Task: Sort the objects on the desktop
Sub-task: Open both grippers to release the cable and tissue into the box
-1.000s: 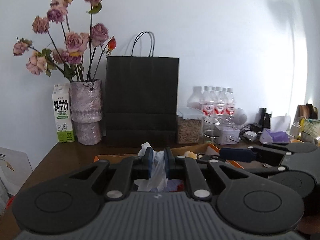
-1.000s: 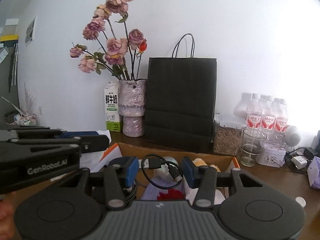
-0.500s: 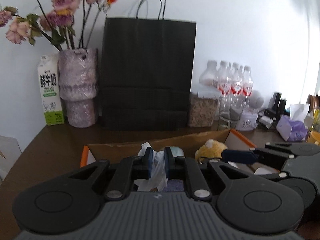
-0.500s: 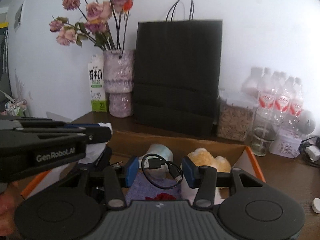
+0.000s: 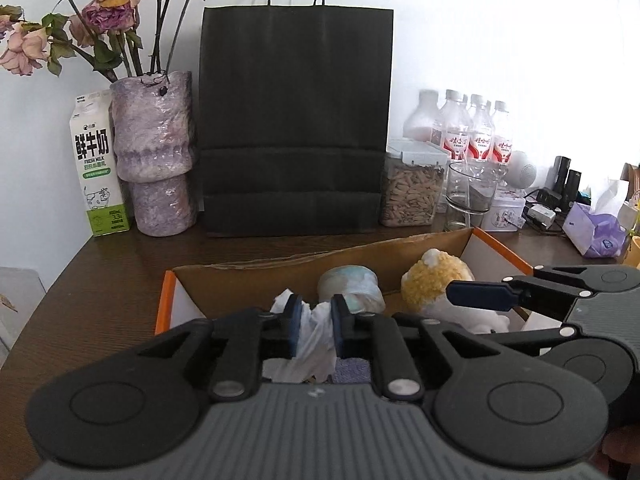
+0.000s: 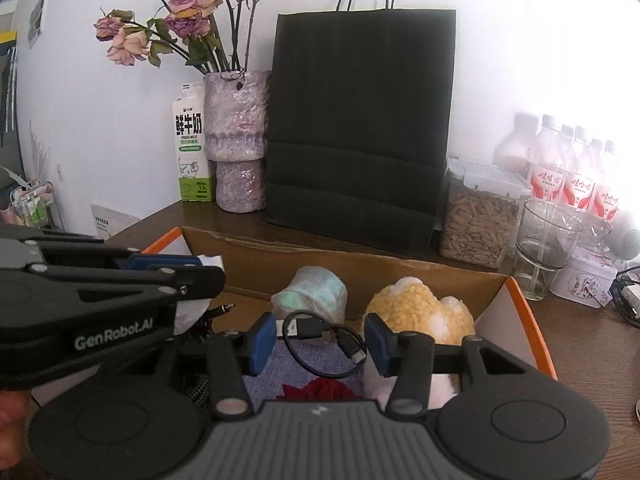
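Observation:
An open cardboard box [image 5: 280,266] with orange edges lies on the dark wooden desk. My left gripper [image 5: 316,314] hangs over its near left part. Its blue pads press on a crumpled white tissue [image 5: 316,344] while the jaws start opening. My right gripper [image 6: 320,340] hangs over the box's middle, shut on a coiled black USB cable [image 6: 304,326] that spans its pads. Inside the box [image 6: 360,260] are a yellow plush toy [image 6: 416,312], a pale teal roll [image 6: 312,292] and a purple cloth with a red thing on it [image 6: 316,390].
Along the white wall behind the box stand a black paper bag [image 5: 296,120], a purple vase of dried roses [image 5: 154,160], a milk carton [image 5: 98,164], a seed jar [image 5: 412,188], a glass [image 5: 468,196] and several water bottles [image 5: 476,136]. A tissue pack [image 5: 596,228] lies at the right.
Both grippers have moved forward and down over the box, so its inside shows now. The tissue and the cable stay in their grips.

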Demonstrator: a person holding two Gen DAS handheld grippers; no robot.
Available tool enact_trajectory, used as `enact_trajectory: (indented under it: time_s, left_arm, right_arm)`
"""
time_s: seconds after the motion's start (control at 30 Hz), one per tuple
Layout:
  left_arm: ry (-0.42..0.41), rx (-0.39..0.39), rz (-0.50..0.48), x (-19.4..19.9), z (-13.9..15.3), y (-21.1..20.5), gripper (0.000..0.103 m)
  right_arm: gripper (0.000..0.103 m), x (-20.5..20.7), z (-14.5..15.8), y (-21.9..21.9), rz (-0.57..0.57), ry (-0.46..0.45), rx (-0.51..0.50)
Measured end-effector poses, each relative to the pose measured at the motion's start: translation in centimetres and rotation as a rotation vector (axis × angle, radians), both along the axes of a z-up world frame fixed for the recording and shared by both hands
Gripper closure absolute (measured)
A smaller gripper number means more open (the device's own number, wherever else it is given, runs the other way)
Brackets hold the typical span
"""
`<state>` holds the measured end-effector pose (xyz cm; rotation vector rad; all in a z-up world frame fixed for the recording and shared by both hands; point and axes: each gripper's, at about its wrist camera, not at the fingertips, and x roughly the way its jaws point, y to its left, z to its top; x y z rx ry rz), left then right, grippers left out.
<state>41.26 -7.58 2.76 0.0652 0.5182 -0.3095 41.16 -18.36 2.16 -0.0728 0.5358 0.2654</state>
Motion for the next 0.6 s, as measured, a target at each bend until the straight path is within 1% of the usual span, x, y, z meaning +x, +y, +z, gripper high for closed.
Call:
enact_trajectory:
  time_s: [0.03, 0.07, 0.1, 0.17, 0.2, 0.23, 0.27, 0.37, 0.4, 0.47, 0.6]
  left_arm:
    - [-0.004, 0.001, 0.001, -0.1, 0.1, 0.0, 0.082]
    - [-0.010, 0.004, 0.008, -0.2, 0.2, 0.1, 0.076]
    - [-0.016, 0.006, 0.012, -0.3, 0.3, 0.2, 0.072]
    - [-0.036, 0.006, 0.025, -0.6, 0.7, 0.4, 0.054]
    - [-0.045, 0.005, 0.031, -0.7, 0.9, 0.5, 0.051]
    - [-0.050, 0.002, 0.041, -0.8, 1.1, 0.7, 0.038]
    - [-0.060, -0.006, 0.050, -1.0, 1.4, 0.9, 0.025]
    - [-0.084, -0.020, 0.069, -1.4, 2.0, 1.4, 0.001]
    - [-0.091, -0.021, 0.076, -1.5, 2.2, 1.5, 0.000]
    - [-0.097, -0.023, 0.081, -1.6, 2.5, 1.6, 0.000]
    - [-0.105, -0.031, 0.087, -2.0, 2.8, 1.8, 0.000]
  right_arm:
    - [0.054, 0.0, 0.1, -0.1, -0.003, 0.001, 0.005]
    - [0.049, -0.1, 0.1, -0.3, -0.007, 0.001, 0.011]
    - [0.041, -0.1, 0.2, -0.4, -0.014, -0.001, 0.015]
    - [0.032, -0.3, 0.4, -0.6, -0.020, -0.010, 0.023]
    - [0.026, -0.5, 0.6, -0.7, -0.022, -0.015, 0.026]
    - [0.022, -0.6, 0.8, -0.8, -0.027, -0.022, 0.030]
    - [0.016, -0.8, 1.0, -0.9, -0.030, -0.029, 0.032]
    - [0.010, -1.2, 1.7, -1.1, -0.034, -0.046, 0.045]
    - [0.006, -1.3, 1.9, -1.2, -0.033, -0.051, 0.050]
    - [0.002, -1.5, 2.2, -1.2, -0.036, -0.066, 0.050]
    - [0.002, -2.0, 2.7, -1.2, -0.033, -0.081, 0.047]
